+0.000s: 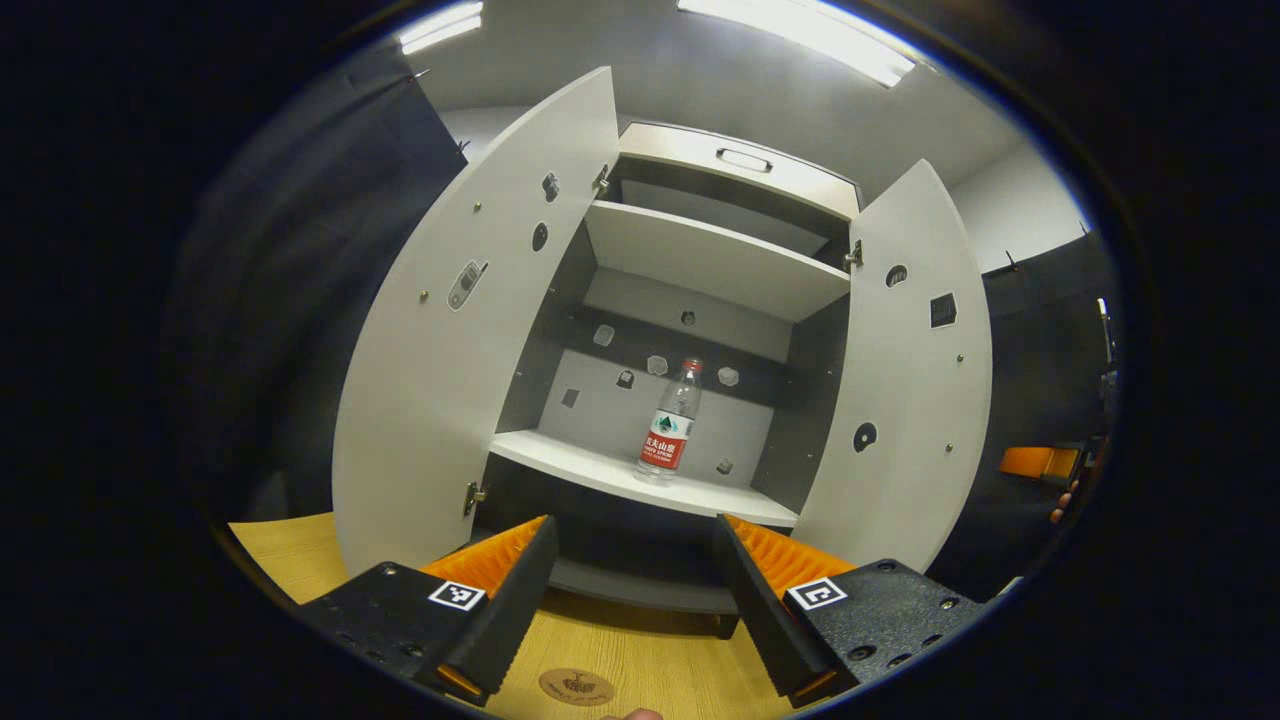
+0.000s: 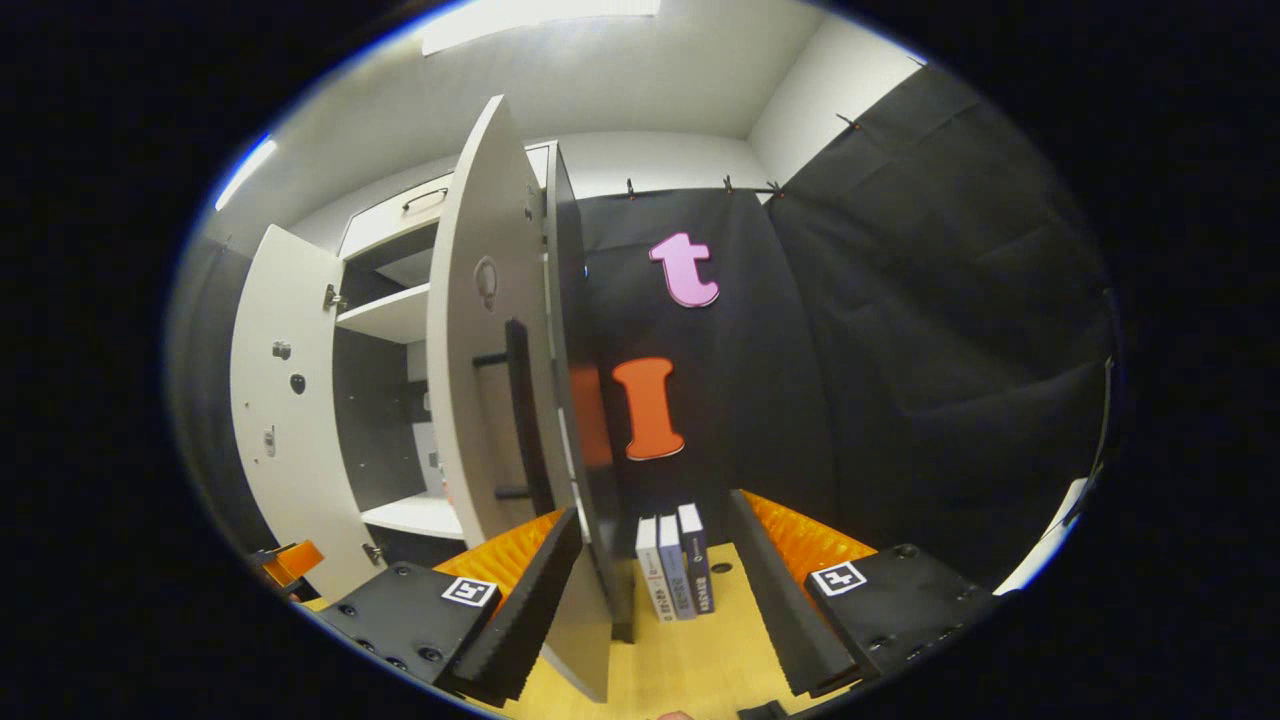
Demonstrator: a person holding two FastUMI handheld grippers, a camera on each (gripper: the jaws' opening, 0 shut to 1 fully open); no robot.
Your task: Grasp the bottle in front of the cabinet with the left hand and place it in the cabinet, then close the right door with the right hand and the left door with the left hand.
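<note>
A clear water bottle [image 1: 672,422] with a red label stands upright on the middle shelf [image 1: 600,468] of the white cabinet. Both cabinet doors hang wide open: the left door [image 1: 470,330] and the right door [image 1: 900,370]. My left gripper [image 1: 632,590] is open and holds nothing, drawn back from the cabinet over the wooden table [image 1: 640,650]. In the right gripper view, the right door [image 2: 490,380] stands edge-on just ahead, its dark bar handle [image 2: 520,410] facing me. My right gripper [image 2: 655,590] is open, with the door's lower edge close to its left finger.
Three books [image 2: 675,570] stand upright on the table against the black cloth, right of the cabinet. An upper shelf [image 1: 710,255] and a drawer with a handle [image 1: 743,160] sit above the bottle. The other gripper [image 2: 285,560] peeks in at the lower left of the right gripper view.
</note>
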